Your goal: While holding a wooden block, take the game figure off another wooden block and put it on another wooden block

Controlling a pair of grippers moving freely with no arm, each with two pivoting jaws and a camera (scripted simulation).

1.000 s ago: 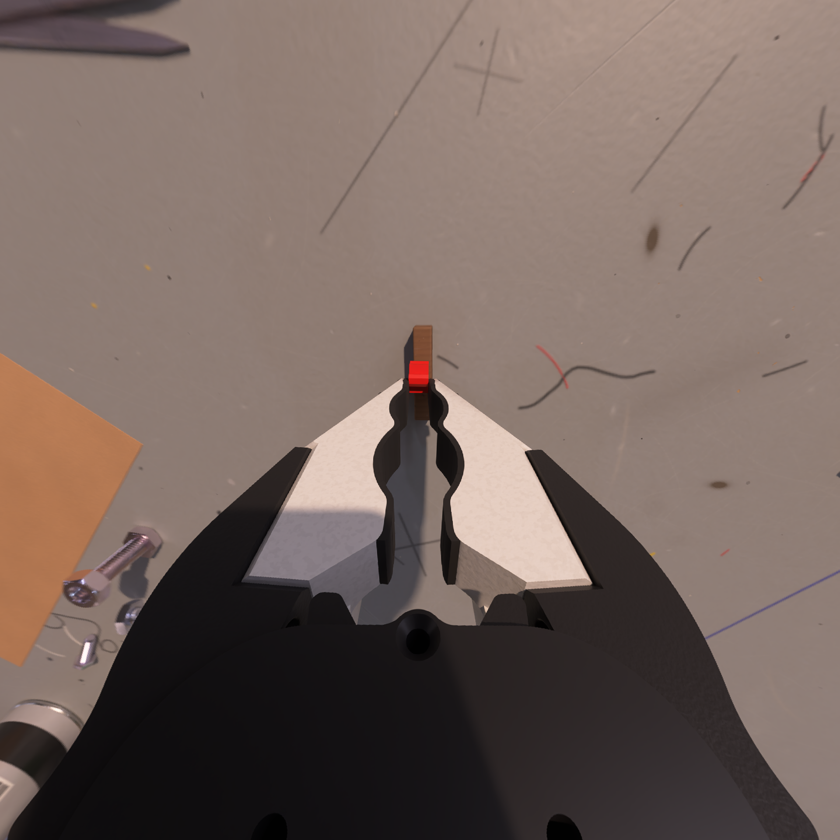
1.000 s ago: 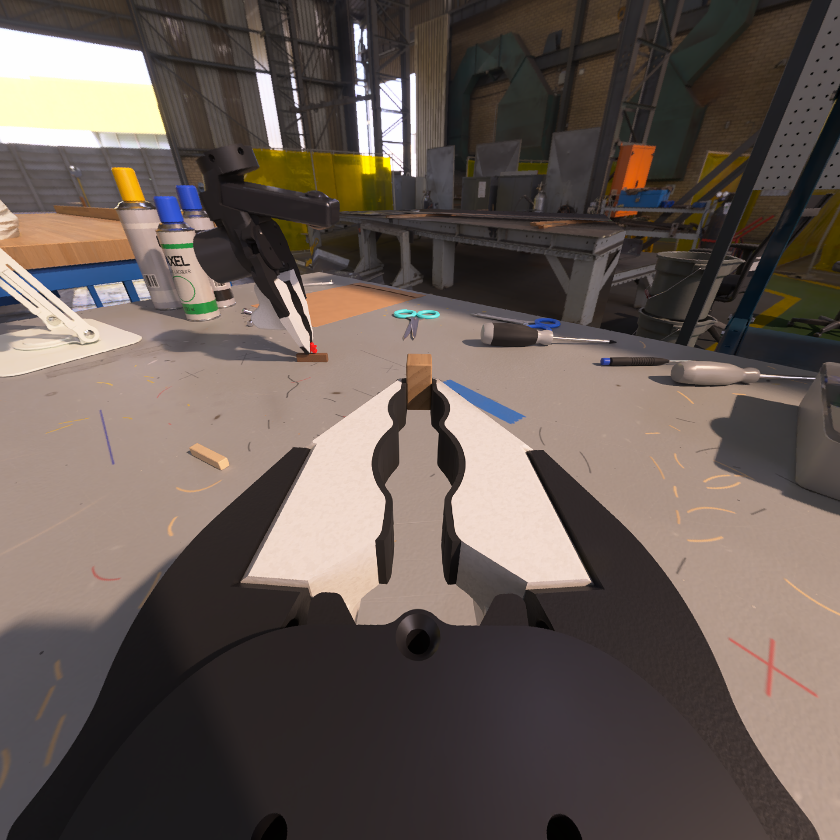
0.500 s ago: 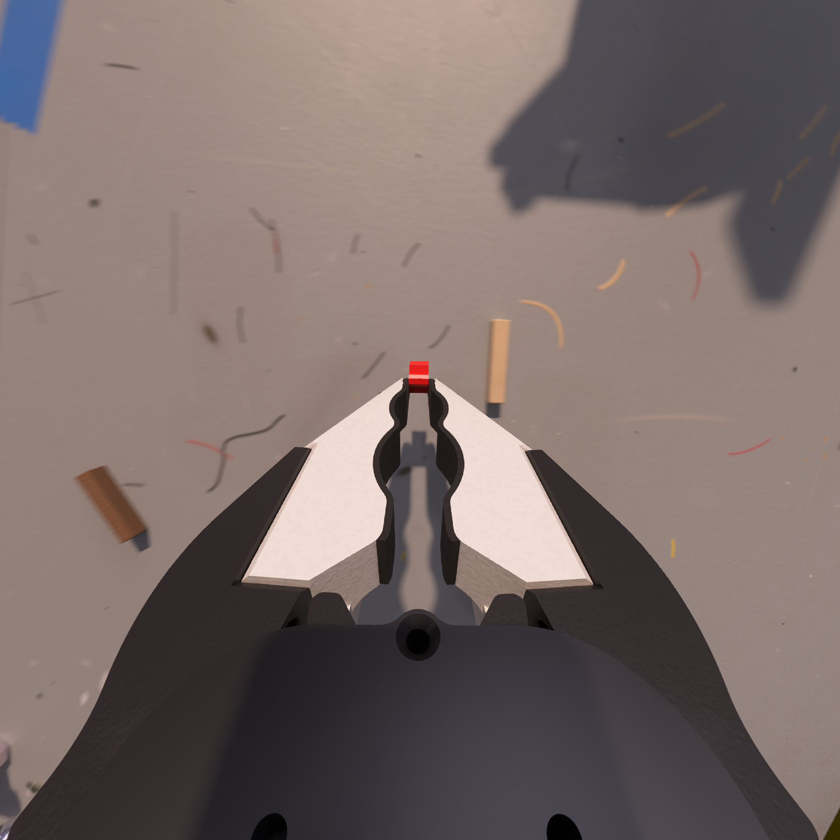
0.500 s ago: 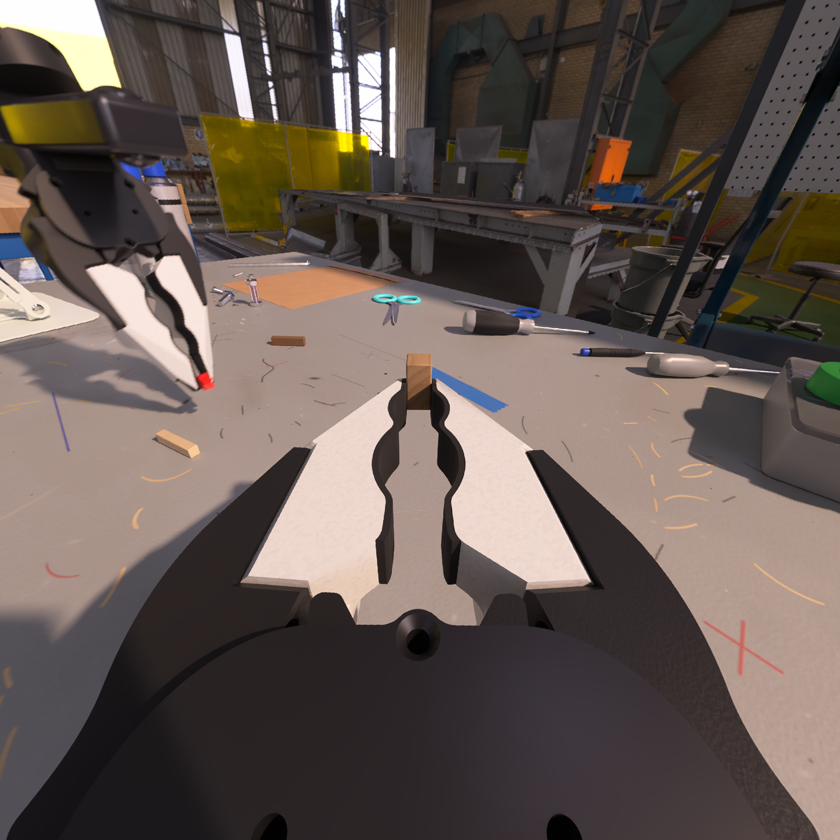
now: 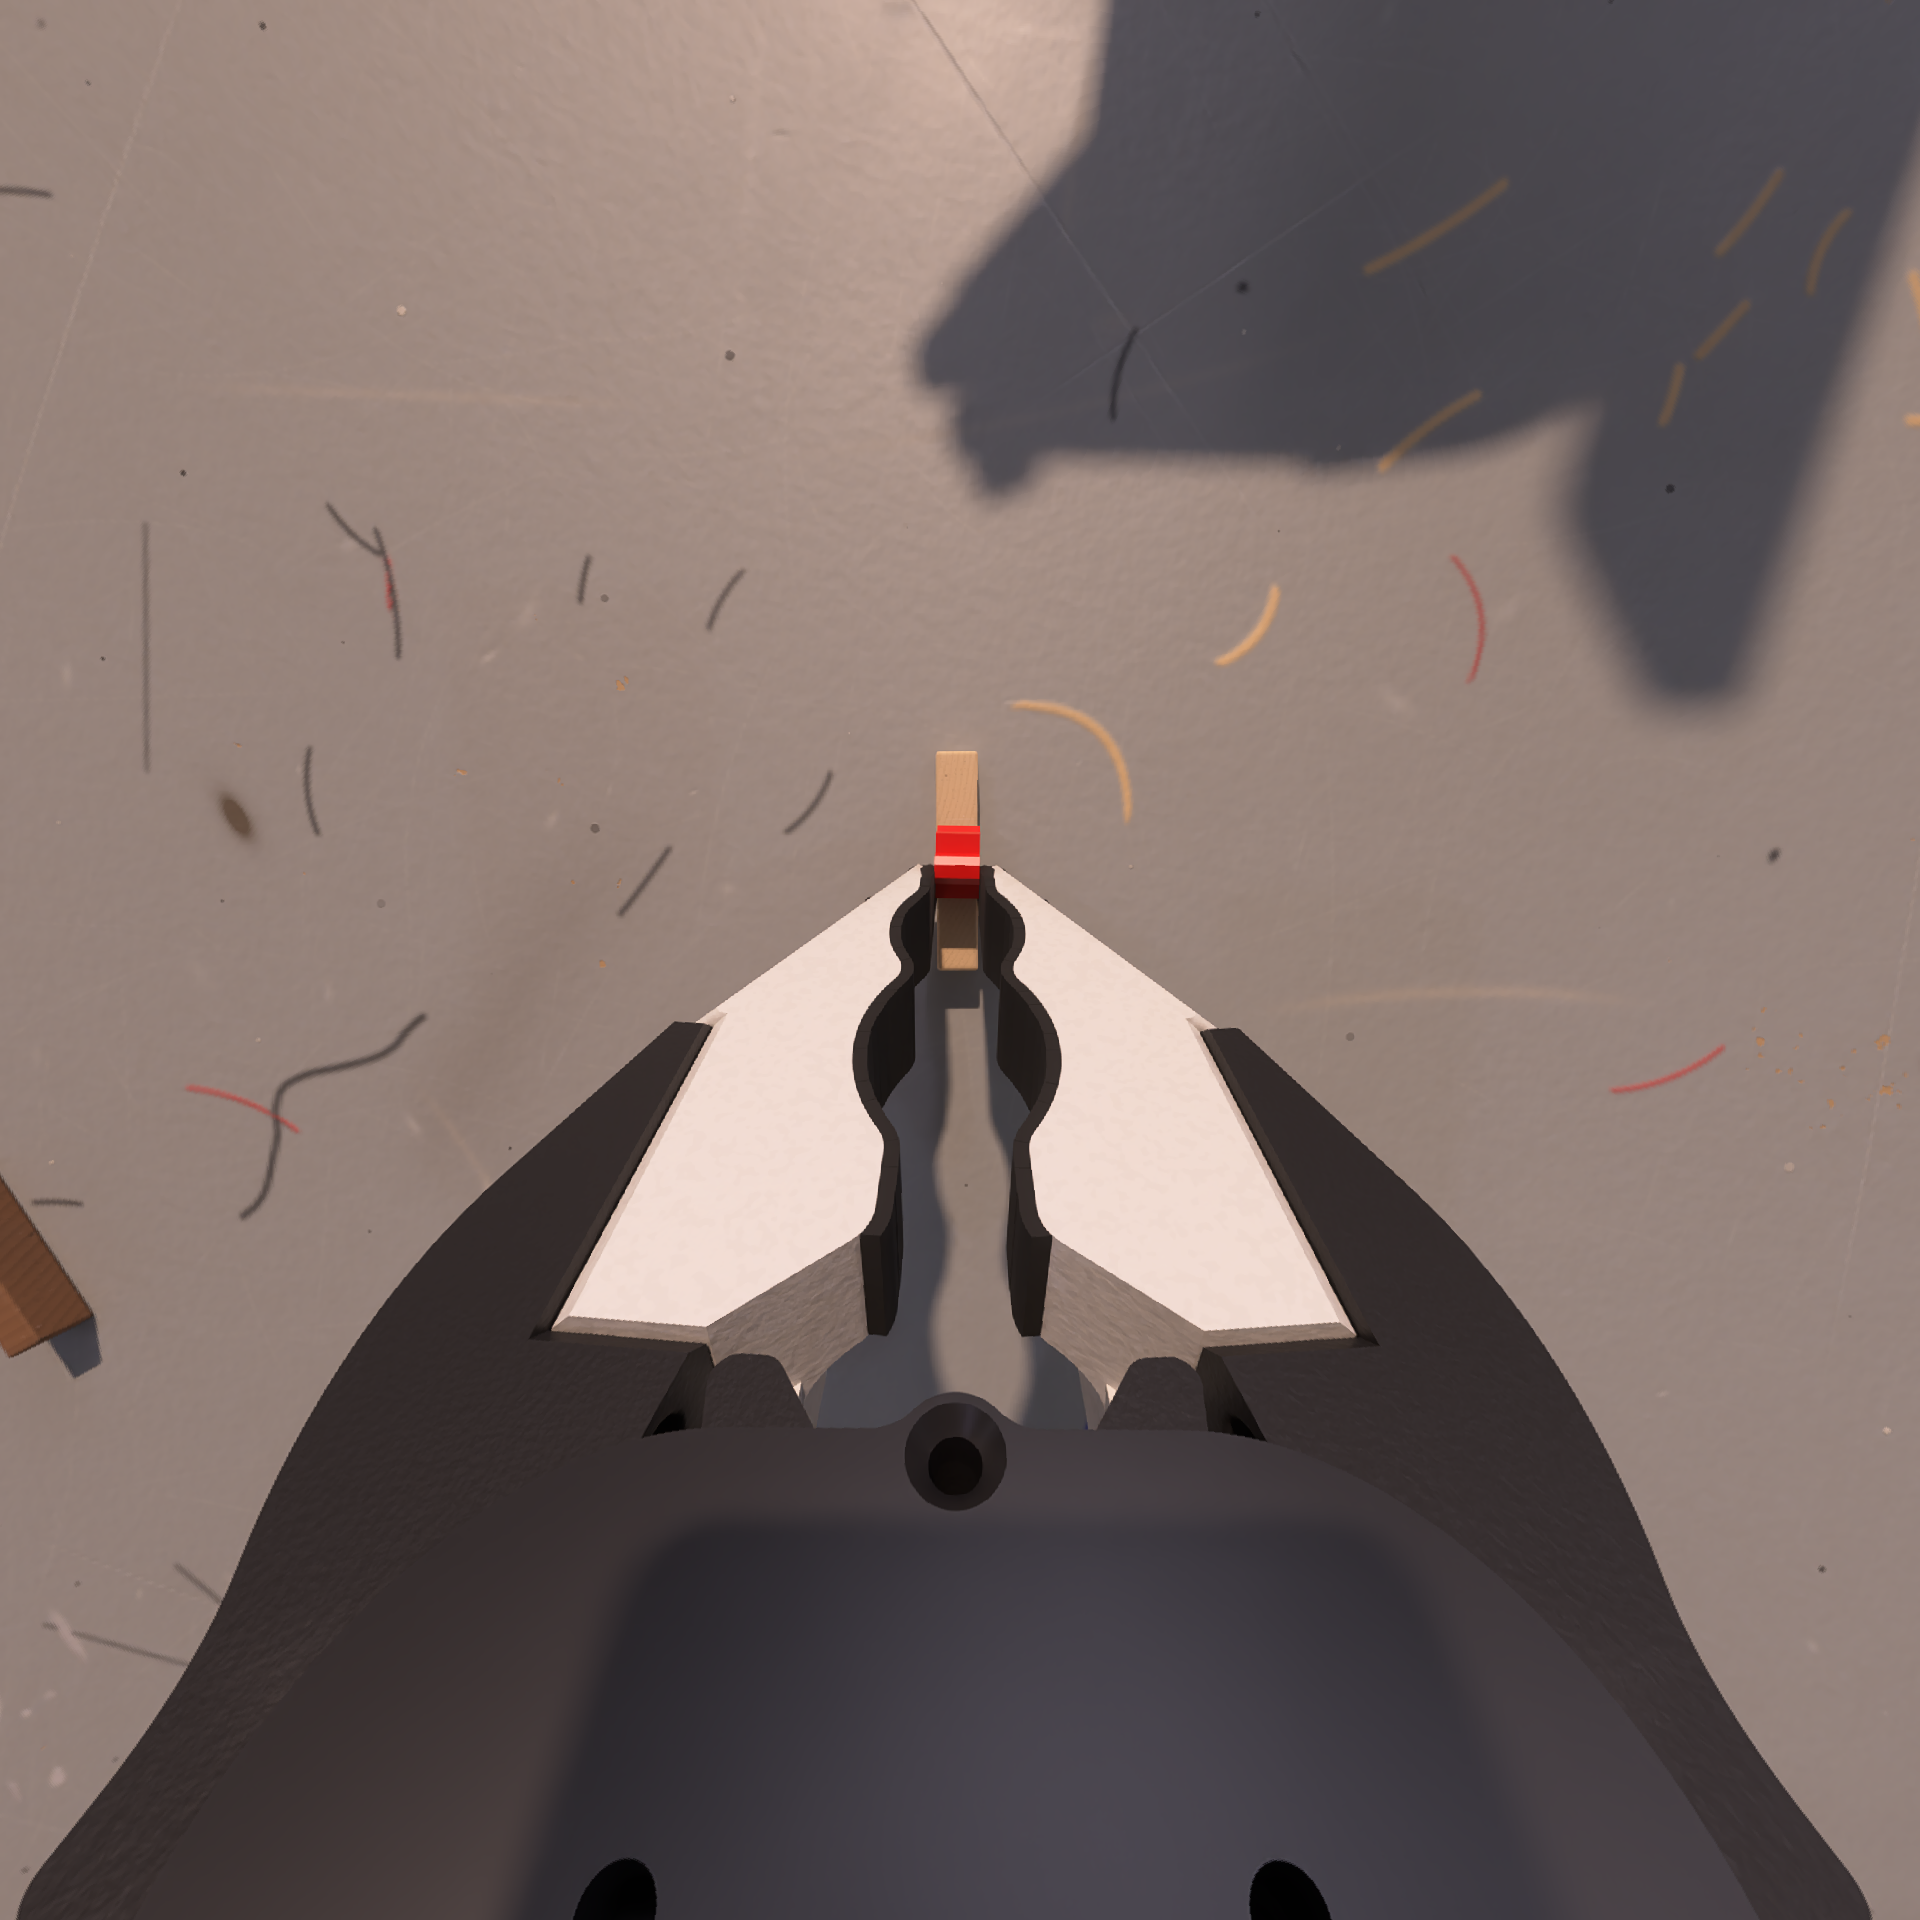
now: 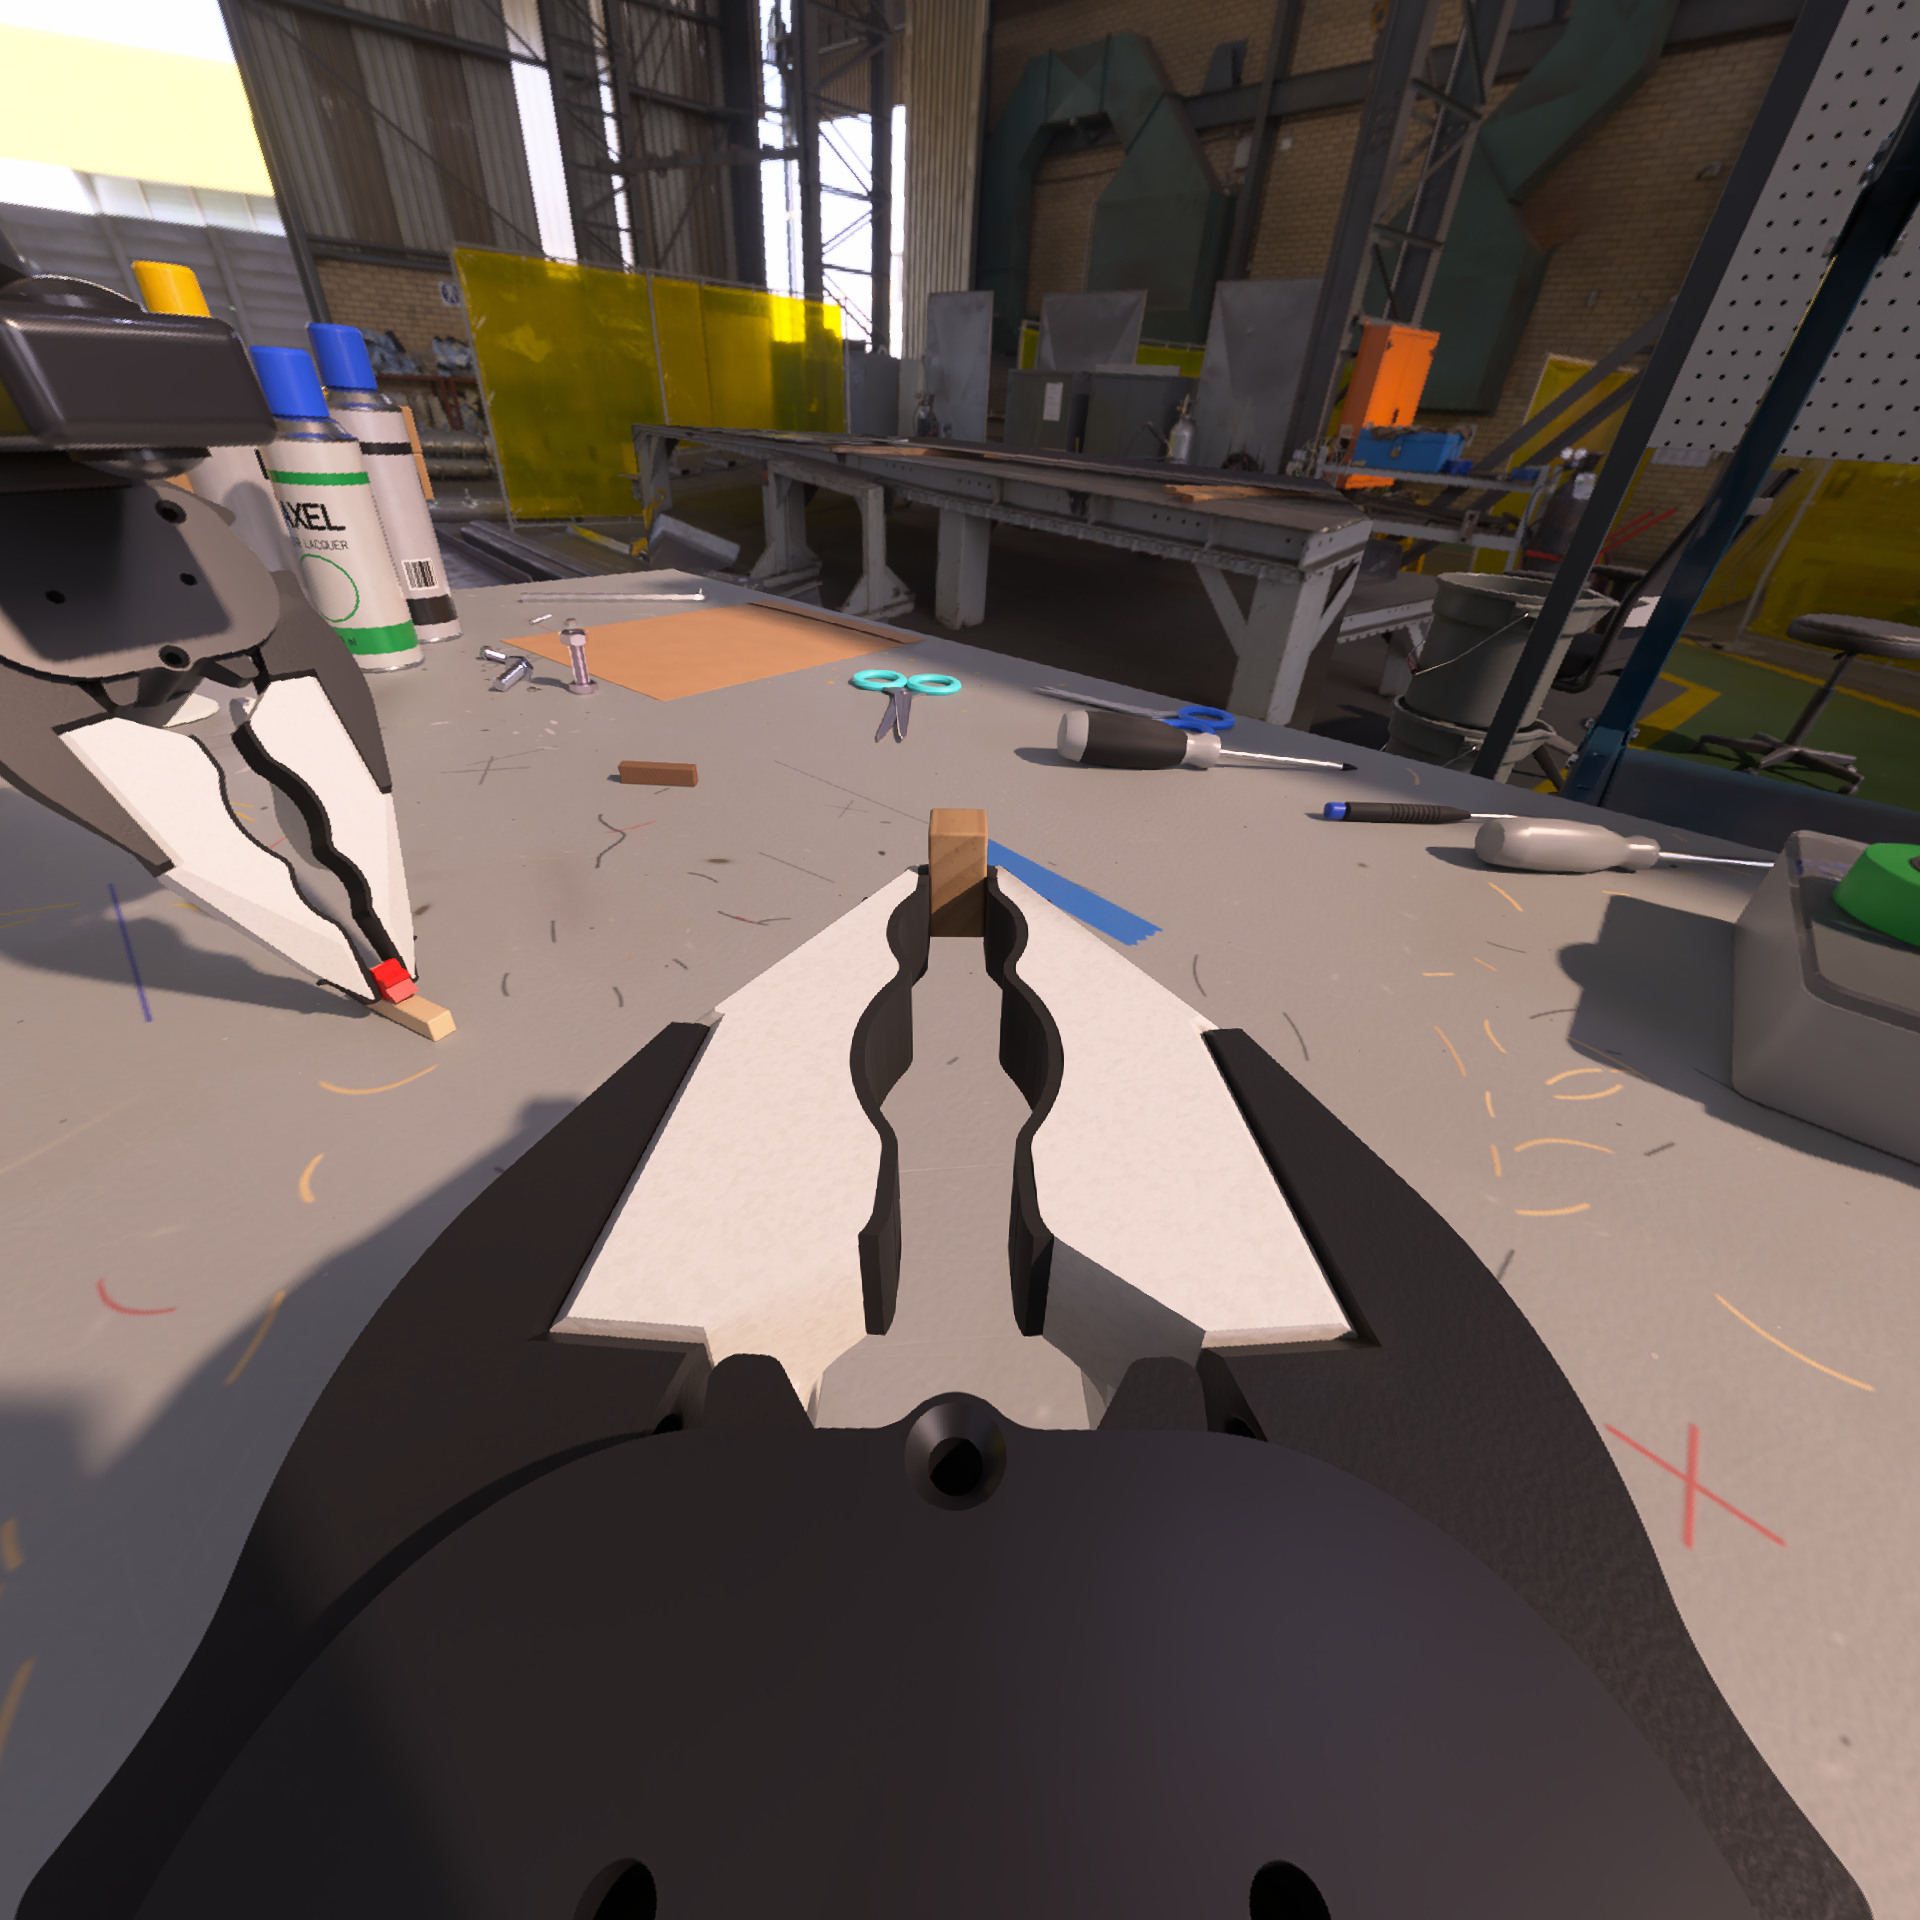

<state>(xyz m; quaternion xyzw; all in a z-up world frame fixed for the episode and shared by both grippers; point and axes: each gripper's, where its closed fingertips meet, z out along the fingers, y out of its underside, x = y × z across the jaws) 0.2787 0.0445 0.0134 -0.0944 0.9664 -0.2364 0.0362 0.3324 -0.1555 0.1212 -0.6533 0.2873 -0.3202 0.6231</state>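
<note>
My left gripper (image 5: 956, 871) is pinching the red game figure (image 5: 957, 858), tiny, stiff, probably light, by its flanks, right over the pale wooden block (image 6: 424, 1016) on the bench. My right gripper (image 6: 957, 878) clamps its upright wooden block (image 6: 957, 868).

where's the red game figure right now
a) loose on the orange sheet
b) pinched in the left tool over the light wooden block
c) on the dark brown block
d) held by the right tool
b: the left tool is shut on the red game figure, right over the light wooden block.
</note>
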